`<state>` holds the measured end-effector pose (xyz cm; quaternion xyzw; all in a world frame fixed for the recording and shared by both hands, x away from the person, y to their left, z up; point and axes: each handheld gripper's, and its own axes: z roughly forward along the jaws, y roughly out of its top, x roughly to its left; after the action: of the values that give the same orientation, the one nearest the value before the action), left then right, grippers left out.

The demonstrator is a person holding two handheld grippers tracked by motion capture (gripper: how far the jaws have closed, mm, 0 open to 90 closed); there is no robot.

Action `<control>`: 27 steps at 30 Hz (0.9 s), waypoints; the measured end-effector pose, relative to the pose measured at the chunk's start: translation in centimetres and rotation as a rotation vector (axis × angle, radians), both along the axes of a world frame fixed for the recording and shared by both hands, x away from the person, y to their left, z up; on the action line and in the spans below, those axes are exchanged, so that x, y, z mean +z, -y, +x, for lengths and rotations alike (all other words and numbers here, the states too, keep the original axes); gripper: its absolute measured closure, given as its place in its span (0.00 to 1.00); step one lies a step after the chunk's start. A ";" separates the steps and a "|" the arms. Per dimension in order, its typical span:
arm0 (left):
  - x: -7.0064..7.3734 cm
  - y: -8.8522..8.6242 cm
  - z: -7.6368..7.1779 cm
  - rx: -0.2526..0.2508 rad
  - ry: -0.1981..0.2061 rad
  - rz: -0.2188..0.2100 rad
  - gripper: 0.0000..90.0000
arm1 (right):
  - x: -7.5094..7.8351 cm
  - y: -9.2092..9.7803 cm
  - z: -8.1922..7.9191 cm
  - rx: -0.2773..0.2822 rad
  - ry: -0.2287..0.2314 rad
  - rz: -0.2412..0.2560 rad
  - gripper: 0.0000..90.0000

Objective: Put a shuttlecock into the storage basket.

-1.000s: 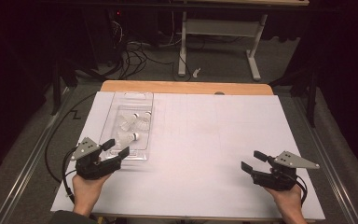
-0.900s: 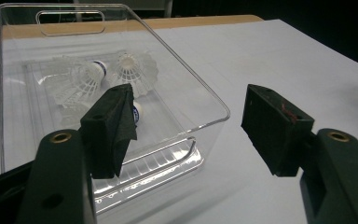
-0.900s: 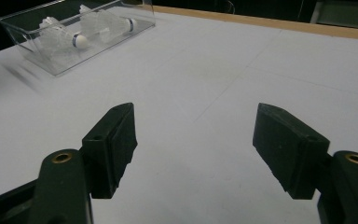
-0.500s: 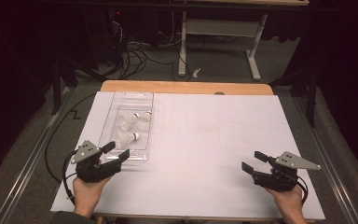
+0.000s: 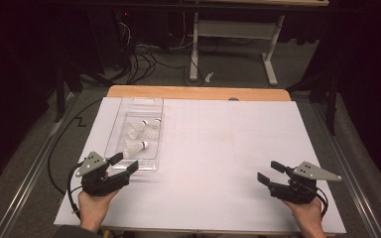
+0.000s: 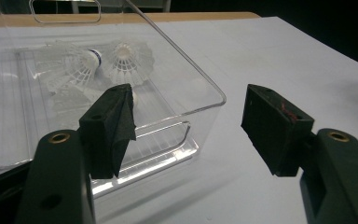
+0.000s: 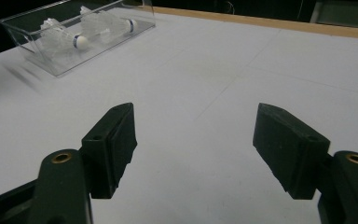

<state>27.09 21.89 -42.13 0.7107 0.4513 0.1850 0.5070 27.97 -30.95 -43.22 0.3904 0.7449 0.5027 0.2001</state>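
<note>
A clear plastic bin (image 5: 113,135) stands on the left half of the white table sheet (image 5: 218,144). Three white shuttlecocks lie in it: two side by side (image 5: 151,130) (image 5: 133,130) and one nearer me (image 5: 135,146). My left gripper (image 5: 124,162) is open just off the bin's near end. In the left gripper view the gripper (image 6: 189,100) has wide jaws on either side of the bin's near right corner (image 6: 216,95), with shuttlecocks (image 6: 81,63) behind the wall. My right gripper (image 5: 267,171) is open and empty at the near right, far from the bin (image 7: 98,37).
A wooden table edge (image 5: 198,92) runs along the far side. Beyond it are a white desk frame (image 5: 228,29) and floor cables (image 5: 144,54). A black cable (image 5: 59,144) trails off the table's left side. Metal rails (image 5: 34,163) flank the table.
My left gripper has edged slightly right and forward toward the bin's near end. The right gripper has hardly moved.
</note>
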 end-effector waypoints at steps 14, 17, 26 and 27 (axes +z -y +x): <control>-0.4 0.0 -0.3 -0.002 -0.003 0.005 0.39 | 0.0 0.0 -0.1 0.001 0.000 0.002 0.34; -0.5 0.0 -0.3 0.001 -0.003 0.003 0.39 | 0.0 0.0 -0.1 0.000 -0.001 0.001 0.34; -0.8 0.1 -0.4 -0.001 -0.003 0.001 0.39 | -0.1 0.0 -0.1 0.000 0.001 0.003 0.34; -0.8 0.1 -0.4 -0.002 -0.003 0.003 0.39 | -0.1 0.0 -0.1 0.000 0.002 0.002 0.34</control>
<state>26.70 21.81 -42.96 0.7122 0.4512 0.1839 0.5054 27.85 -30.94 -43.30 0.3901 0.7442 0.5037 0.2005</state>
